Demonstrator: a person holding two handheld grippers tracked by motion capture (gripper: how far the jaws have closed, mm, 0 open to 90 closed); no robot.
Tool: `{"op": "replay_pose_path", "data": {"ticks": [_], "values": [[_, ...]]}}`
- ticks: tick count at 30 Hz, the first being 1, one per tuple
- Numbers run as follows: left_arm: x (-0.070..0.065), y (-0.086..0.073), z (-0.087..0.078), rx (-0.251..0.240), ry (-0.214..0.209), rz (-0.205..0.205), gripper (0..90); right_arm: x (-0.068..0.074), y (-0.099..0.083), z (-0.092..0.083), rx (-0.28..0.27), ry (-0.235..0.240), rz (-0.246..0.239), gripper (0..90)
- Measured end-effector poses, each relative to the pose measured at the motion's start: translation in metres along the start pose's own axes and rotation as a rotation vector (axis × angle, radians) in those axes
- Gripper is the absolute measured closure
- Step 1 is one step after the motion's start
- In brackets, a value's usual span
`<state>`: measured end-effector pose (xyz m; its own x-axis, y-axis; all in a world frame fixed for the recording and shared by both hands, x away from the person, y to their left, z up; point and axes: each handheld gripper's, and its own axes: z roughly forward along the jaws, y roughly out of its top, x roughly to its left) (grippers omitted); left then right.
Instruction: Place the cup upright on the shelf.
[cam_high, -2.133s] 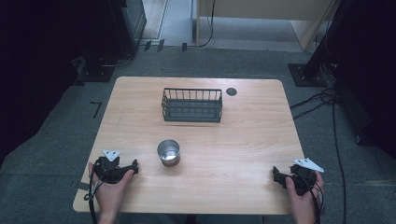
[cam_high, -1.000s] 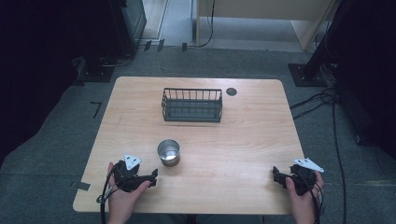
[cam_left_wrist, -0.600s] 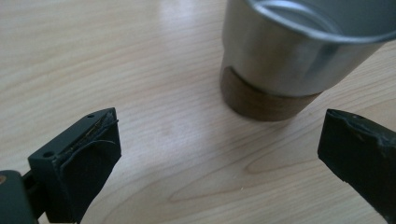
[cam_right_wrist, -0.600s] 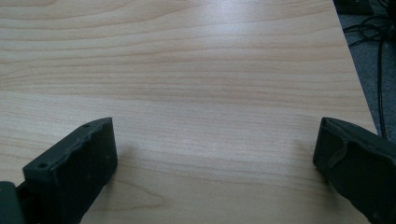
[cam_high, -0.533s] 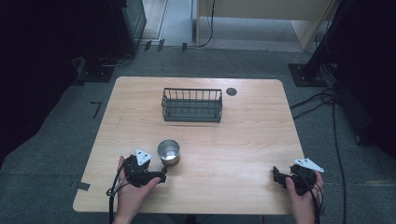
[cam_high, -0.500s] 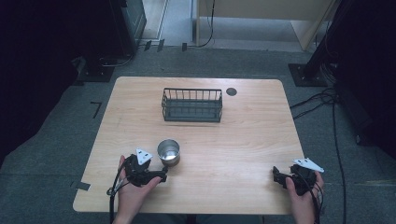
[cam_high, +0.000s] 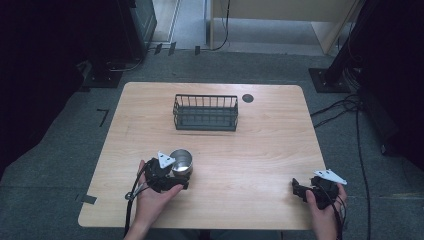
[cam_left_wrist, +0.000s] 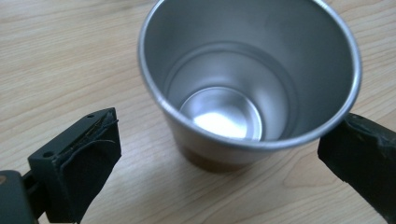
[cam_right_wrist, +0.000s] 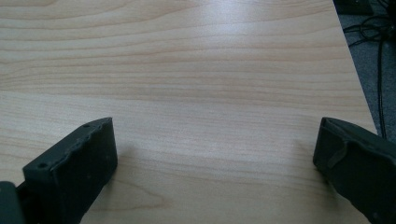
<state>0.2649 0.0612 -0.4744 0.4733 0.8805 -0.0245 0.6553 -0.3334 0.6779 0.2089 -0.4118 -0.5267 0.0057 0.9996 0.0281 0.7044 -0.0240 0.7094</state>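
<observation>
An empty steel cup (cam_high: 181, 162) stands upright on the wooden table (cam_high: 250, 145), left of the middle near the front. My left gripper (cam_high: 176, 176) is right at the cup, open. In the left gripper view the cup (cam_left_wrist: 247, 84) sits between the two jaws, the right jaw at its rim, the left jaw a little apart from it. My right gripper (cam_high: 299, 191) rests low at the front right corner, open, with bare table (cam_right_wrist: 201, 93) between its jaws.
A black wire basket (cam_high: 205, 112) stands at the back middle of the table, with a dark round hole (cam_high: 248, 98) in the top to its right. Cables (cam_high: 345, 107) lie on the grey floor to the right. The table's right edge (cam_right_wrist: 355, 74) is close to my right gripper.
My left gripper has moved right and forward from the front left part of the table up to the cup, and its jaws now stand around it. The right gripper has stayed put.
</observation>
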Motion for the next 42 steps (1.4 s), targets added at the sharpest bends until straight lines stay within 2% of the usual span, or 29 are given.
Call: {"op": "replay_pose_path", "data": {"ticks": [8,15,18,22,31,39,42], "values": [[-0.006,0.012,0.007,0.009,-0.018,0.019,0.0,0.0,0.0,0.0,0.0,0.0,0.0,0.0],[-0.009,0.021,0.011,0.022,-0.005,0.027,5.8,0.0,0.0,0.0,0.0,0.0,0.0,0.0],[-0.01,0.024,0.014,0.032,-0.001,0.045,7.2,0.0,0.0,0.0,0.0,0.0,0.0,0.0],[-0.009,0.026,0.015,0.039,0.006,0.047,14.5,0.0,0.0,0.0,0.0,0.0,0.0,0.0],[-0.007,0.027,0.015,0.03,-0.002,0.043,15.4,0.0,0.0,0.0,0.0,0.0,0.0,0.0],[-0.002,0.036,0.011,0.015,-0.009,0.038,18.3,0.0,0.0,0.0,0.0,0.0,0.0,0.0],[-0.001,0.038,0.012,0.024,-0.011,0.043,18.5,0.0,0.0,0.0,0.0,0.0,0.0,0.0]]}}
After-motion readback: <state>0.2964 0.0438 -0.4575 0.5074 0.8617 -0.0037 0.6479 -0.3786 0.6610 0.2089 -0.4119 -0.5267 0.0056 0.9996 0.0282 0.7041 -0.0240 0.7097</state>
